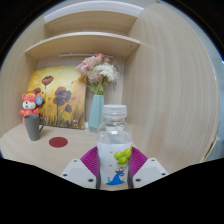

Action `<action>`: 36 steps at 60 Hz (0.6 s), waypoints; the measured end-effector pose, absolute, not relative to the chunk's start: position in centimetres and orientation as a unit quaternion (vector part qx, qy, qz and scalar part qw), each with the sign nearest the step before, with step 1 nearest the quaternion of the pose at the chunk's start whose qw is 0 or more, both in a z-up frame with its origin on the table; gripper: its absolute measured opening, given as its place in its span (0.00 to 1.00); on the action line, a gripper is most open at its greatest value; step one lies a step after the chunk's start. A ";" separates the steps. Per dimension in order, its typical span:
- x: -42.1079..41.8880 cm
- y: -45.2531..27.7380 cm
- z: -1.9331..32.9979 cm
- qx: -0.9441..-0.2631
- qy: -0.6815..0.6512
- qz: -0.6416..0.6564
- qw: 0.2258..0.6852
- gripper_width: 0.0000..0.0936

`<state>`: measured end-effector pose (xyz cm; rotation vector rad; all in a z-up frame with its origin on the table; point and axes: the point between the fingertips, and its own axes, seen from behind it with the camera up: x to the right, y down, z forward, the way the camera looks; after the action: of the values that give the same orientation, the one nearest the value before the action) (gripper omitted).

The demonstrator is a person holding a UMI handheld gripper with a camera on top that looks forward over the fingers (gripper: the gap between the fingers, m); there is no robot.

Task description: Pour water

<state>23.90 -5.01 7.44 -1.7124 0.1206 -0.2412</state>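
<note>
So my tongs (113,168) are clamped on a clear plastic water bottle (115,145) with a white cap, both pink pads (91,160) pressing its sides, and it's sitting upright right between the fingers. Out past it on the wooden table (40,148) there's a light blue vase (96,110) with pink flowers (98,69), a flower painting (57,97) leaning on the wall, and a grey cup (32,126) with a little red toy (29,103) in it. A small red coaster (59,142) lies near the cup, and a wooden shelf (85,42) hangs above.
</note>
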 end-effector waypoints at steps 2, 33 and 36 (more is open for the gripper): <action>23.9 -4.8 7.6 -0.753 0.044 -0.112 0.647 0.39; 9.6 7.6 19.1 -0.571 -0.375 -0.452 0.574 0.39; 7.5 8.5 19.5 -0.541 -0.413 -0.474 0.559 0.39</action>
<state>7.45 8.52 19.51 -1.2746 -0.9727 -1.1175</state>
